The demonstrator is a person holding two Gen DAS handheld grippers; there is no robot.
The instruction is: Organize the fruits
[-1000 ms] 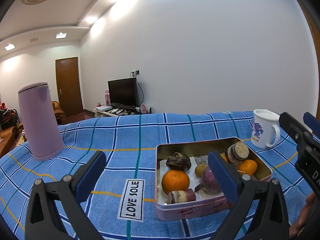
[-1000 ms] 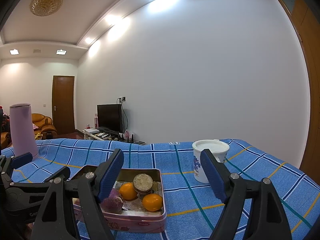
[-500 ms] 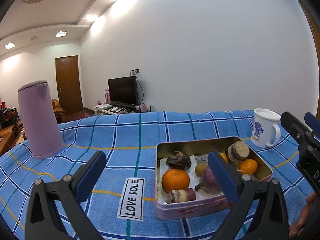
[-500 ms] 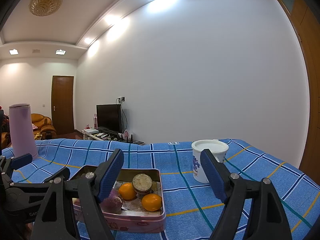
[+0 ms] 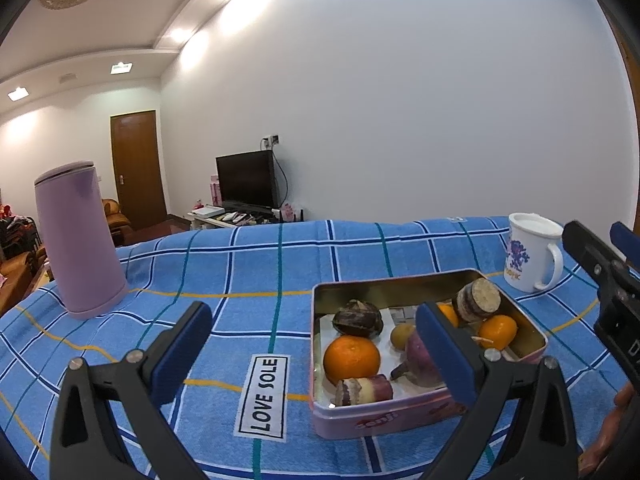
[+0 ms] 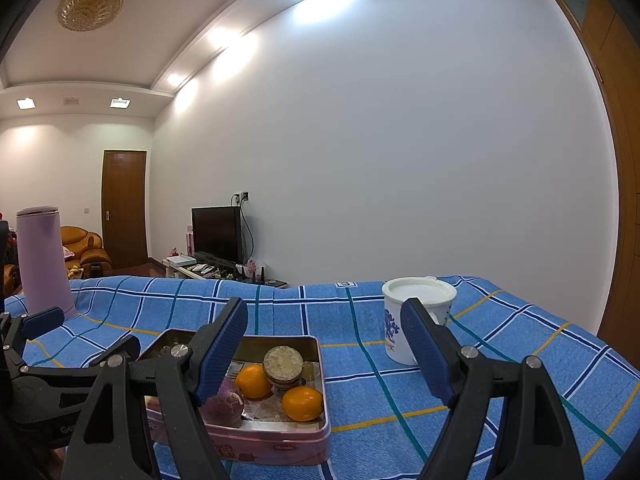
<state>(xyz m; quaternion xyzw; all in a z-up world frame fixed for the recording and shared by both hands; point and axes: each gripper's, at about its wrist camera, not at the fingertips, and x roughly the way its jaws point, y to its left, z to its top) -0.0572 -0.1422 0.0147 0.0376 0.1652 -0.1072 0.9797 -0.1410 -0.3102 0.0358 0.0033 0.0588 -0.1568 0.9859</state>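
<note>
Both claws are wide open and hold nothing. The pink tin of fruit sits on the table just ahead of the left claw. Go down slowly over the big orange, then squeeze softly.

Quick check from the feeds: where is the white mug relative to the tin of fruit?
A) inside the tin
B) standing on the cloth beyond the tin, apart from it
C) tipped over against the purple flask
B: the white mug stands upright on the blue cloth, clear of the tin.
</note>
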